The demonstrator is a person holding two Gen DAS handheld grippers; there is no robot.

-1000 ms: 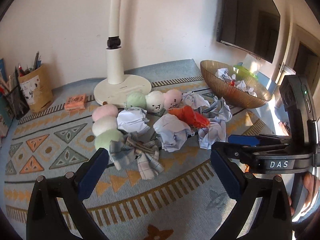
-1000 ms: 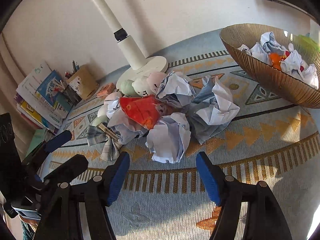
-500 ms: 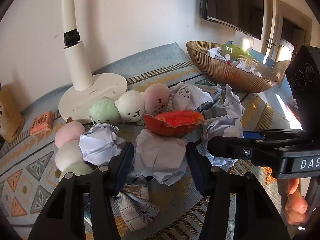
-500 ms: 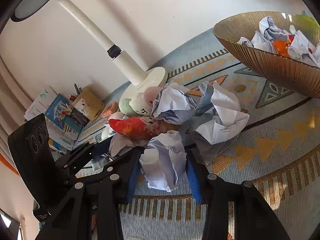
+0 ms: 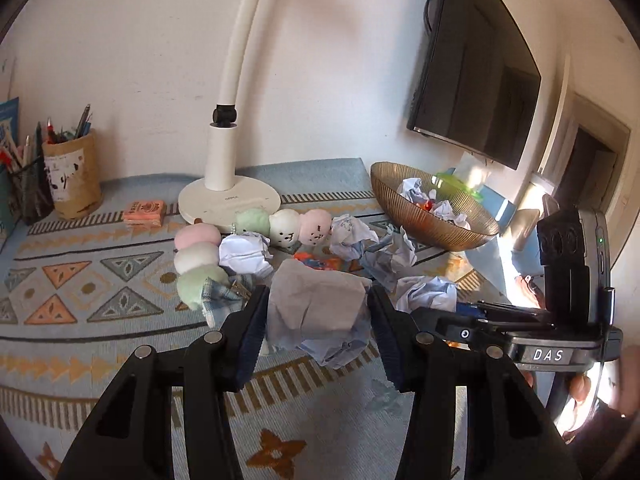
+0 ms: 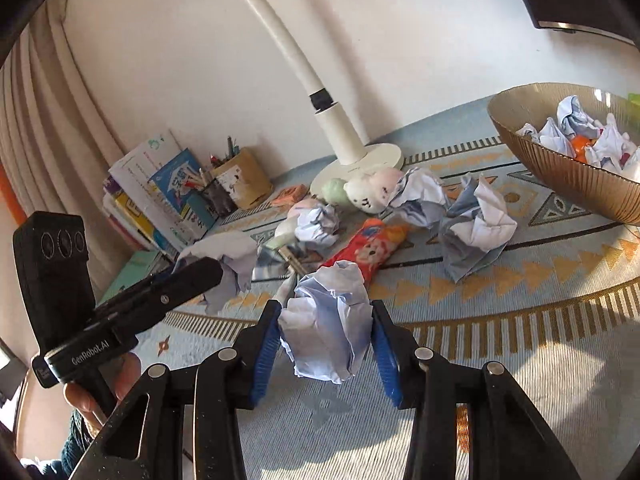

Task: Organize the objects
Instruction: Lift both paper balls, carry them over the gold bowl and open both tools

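Note:
My left gripper [image 5: 316,316] is shut on a crumpled paper ball [image 5: 316,312] and holds it above the patterned mat. My right gripper [image 6: 326,336] is shut on another crumpled paper ball [image 6: 328,324], also lifted off the mat. Several more paper balls [image 6: 476,224] lie on the mat with an orange snack packet [image 6: 368,248]. A ribbed amber bowl [image 6: 560,176] at the right holds several paper balls; it also shows in the left wrist view [image 5: 424,220]. The left gripper and its paper show at the left of the right wrist view [image 6: 224,256].
A white desk lamp [image 5: 228,200] stands at the back. Pastel plush balls [image 5: 200,256] lie by its base, with a checked cloth [image 5: 220,300]. A pen holder [image 5: 72,176], an orange eraser box [image 5: 144,212] and stacked books [image 6: 160,196] are at the left.
Both grippers closed on a paper ball each and lifted it off the mat. The orange packet now lies uncovered on the mat.

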